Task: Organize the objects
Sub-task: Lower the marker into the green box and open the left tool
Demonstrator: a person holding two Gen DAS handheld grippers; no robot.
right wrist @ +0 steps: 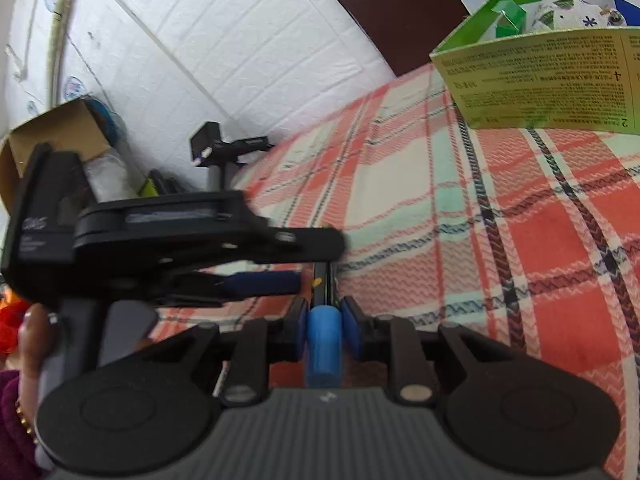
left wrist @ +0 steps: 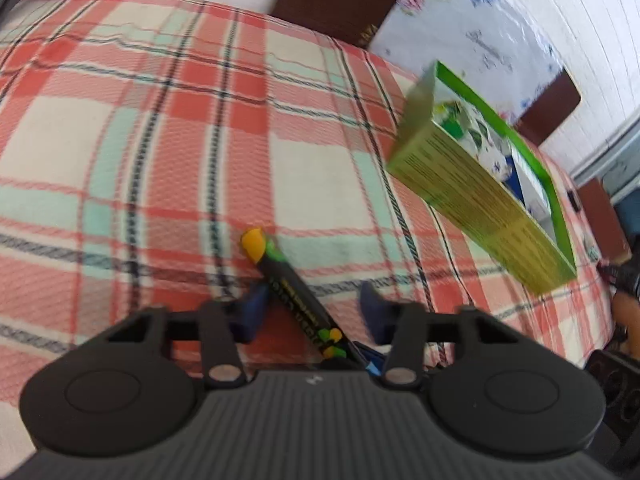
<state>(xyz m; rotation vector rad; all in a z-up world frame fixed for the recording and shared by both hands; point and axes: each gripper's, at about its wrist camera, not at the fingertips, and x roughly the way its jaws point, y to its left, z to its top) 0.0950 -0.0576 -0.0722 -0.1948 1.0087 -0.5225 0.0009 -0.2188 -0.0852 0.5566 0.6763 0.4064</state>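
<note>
So the right gripper [right wrist: 325,320] has its fingers clamped tight on the blue cap end of a marker [right wrist: 324,344], black barrel pointing out over the plaid bedspread [right wrist: 460,208]. From the left wrist view, that same marker [left wrist: 298,296] sits between the left gripper [left wrist: 310,314] fingers, which are narrowed but not clearly pressing it, can't tell if they touch. The green box [left wrist: 476,184] with stuff inside sits on the bedspread, well right of the marker's yellow tip.
</note>
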